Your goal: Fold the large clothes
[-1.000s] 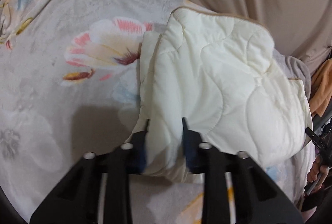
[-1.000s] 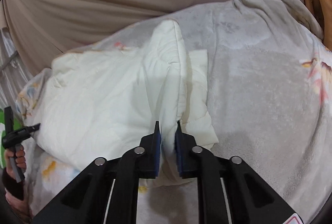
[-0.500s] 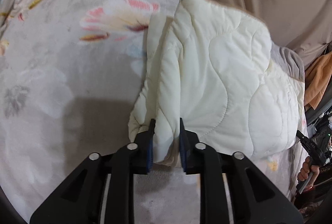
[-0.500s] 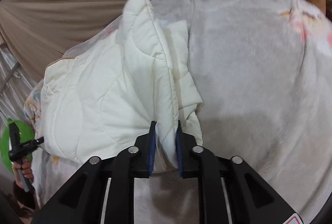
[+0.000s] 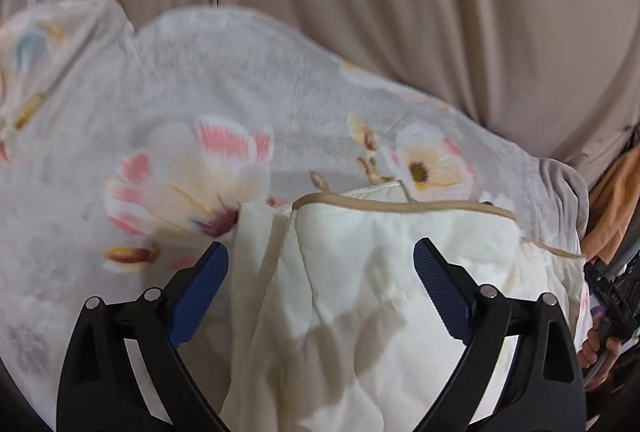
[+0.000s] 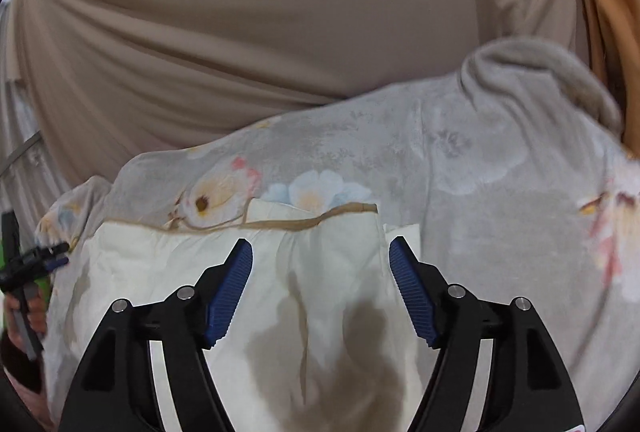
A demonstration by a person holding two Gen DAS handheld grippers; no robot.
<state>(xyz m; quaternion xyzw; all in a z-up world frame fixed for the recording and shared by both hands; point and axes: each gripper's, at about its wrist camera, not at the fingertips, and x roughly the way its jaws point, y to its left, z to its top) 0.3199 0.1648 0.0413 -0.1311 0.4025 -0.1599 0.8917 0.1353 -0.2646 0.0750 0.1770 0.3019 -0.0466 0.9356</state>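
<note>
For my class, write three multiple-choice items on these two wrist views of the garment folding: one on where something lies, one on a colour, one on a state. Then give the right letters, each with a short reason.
1. The cream quilted garment lies on
A. a bare wooden floor
B. a grey floral blanket
C. a metal rack

2. The trim along the garment's far edge is
A. tan
B. black
C. bright green

3. The left hand-held gripper and right hand-held gripper are
A. both shut on the garment
B. one open, one shut
C. both open

Answers
1. B: flower-printed grey fabric shows around the garment on the far side and on both outer sides, taking the two views together.
2. A: a thin tan band runs along the far edge in both views.
3. C: in each view the blue pads stand wide apart with the garment lying loose between them.
</note>
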